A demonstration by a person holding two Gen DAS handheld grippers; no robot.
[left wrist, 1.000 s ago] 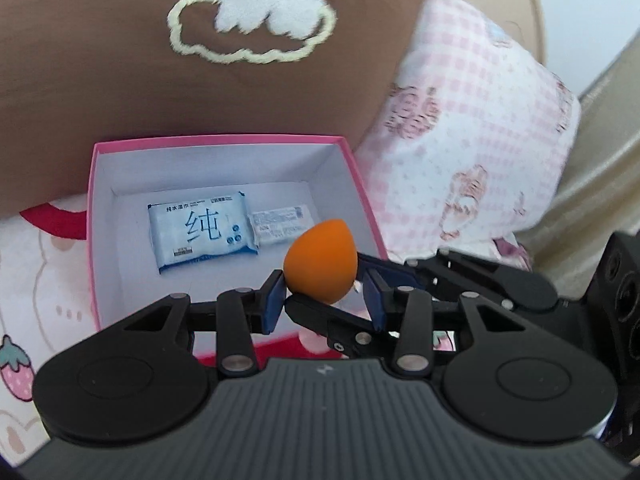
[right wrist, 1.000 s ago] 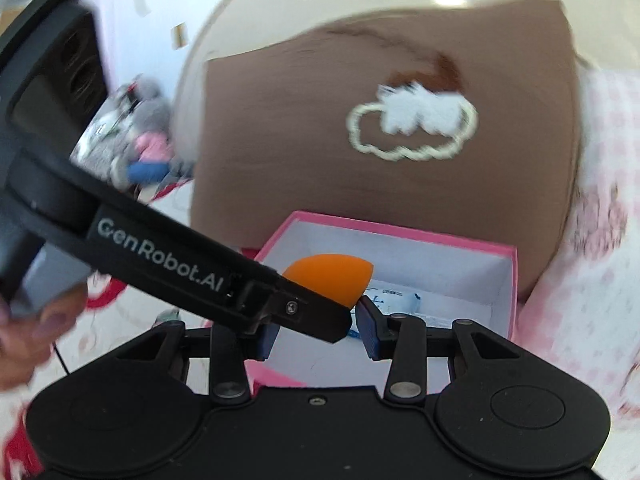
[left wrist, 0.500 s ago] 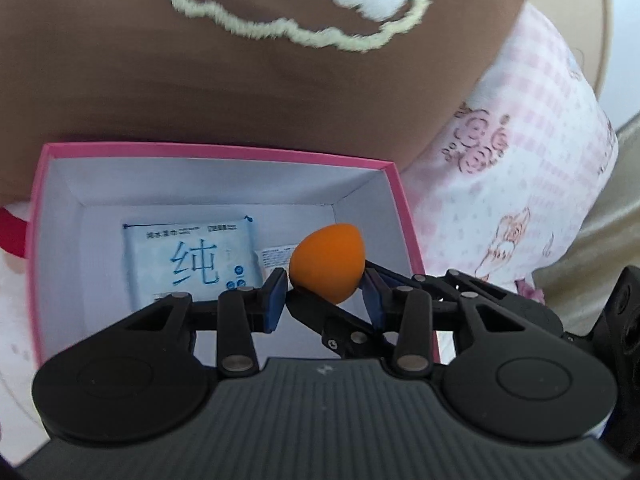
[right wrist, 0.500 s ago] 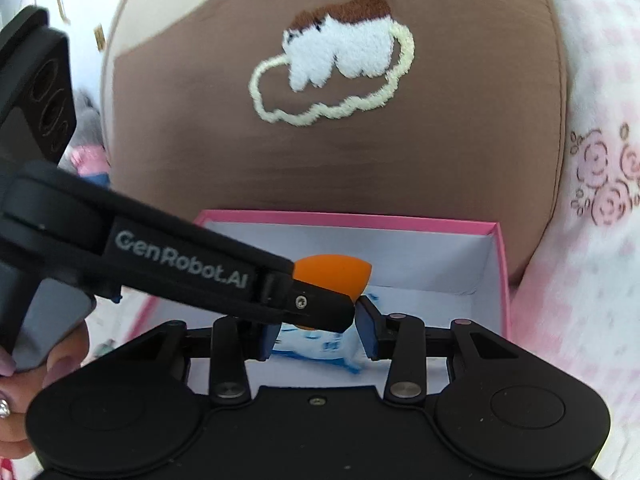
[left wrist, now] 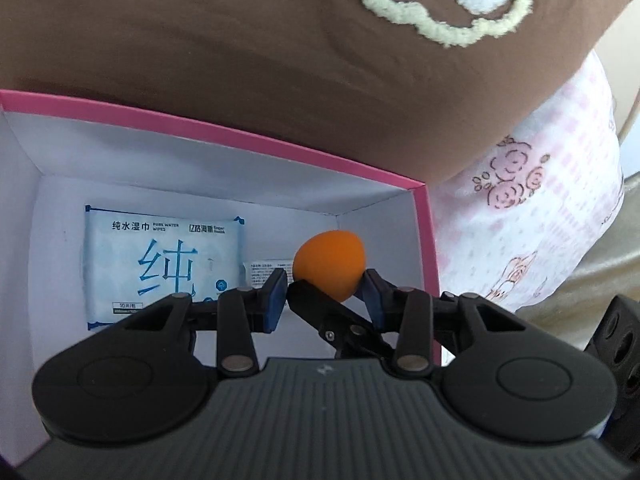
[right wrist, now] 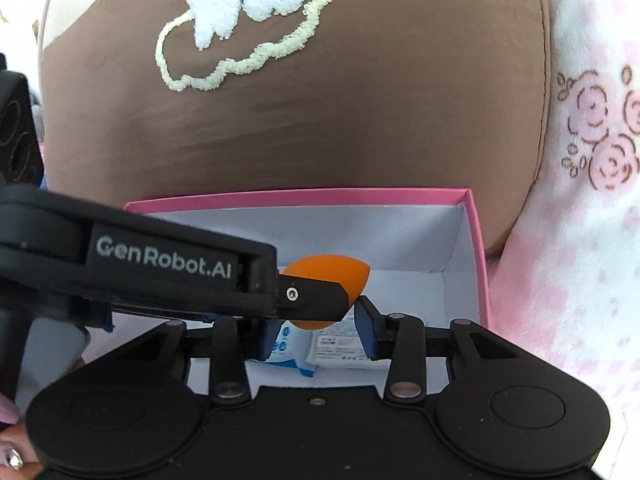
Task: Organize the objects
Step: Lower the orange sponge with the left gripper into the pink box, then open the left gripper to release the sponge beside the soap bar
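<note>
Left wrist view: left gripper (left wrist: 322, 292) is clamped on the orange sponge (left wrist: 330, 258). The blue pads sit either side of it, right pad touching, w/ the sponge's rounded end poking out past the tips. A black finger (left wrist: 320, 312) of the right gripper (right wrist: 316, 332) comes in from the lower right and crosses under the sponge, just beside the left pad. The sponge hangs inside the pink box (left wrist: 320, 160), toward its right rear corner and near the right wall; can't tell if it touches the white floor. On the floor lies a blue-white wipes pack (left wrist: 160, 264), flat, left of center, w/ a small white sachet (left wrist: 262, 274) just beside its right edge. Right wrist view: the left gripper, labelled GenRobot.AI, crosses from the left, and its finger covers most of the sponge. The sponge's pointed end sticks out right, close to the right gripper's right pad. Jaws are narrow w/ the sponge's underside btwn them, but the other pad is hidden, so can't tell whether this one grips. A brown cushion (left wrist: 280, 60) w/ a fuzzy cloud outline stands right behind the box, and pink rose-print fabric (left wrist: 520, 220) lies to the right.
</note>
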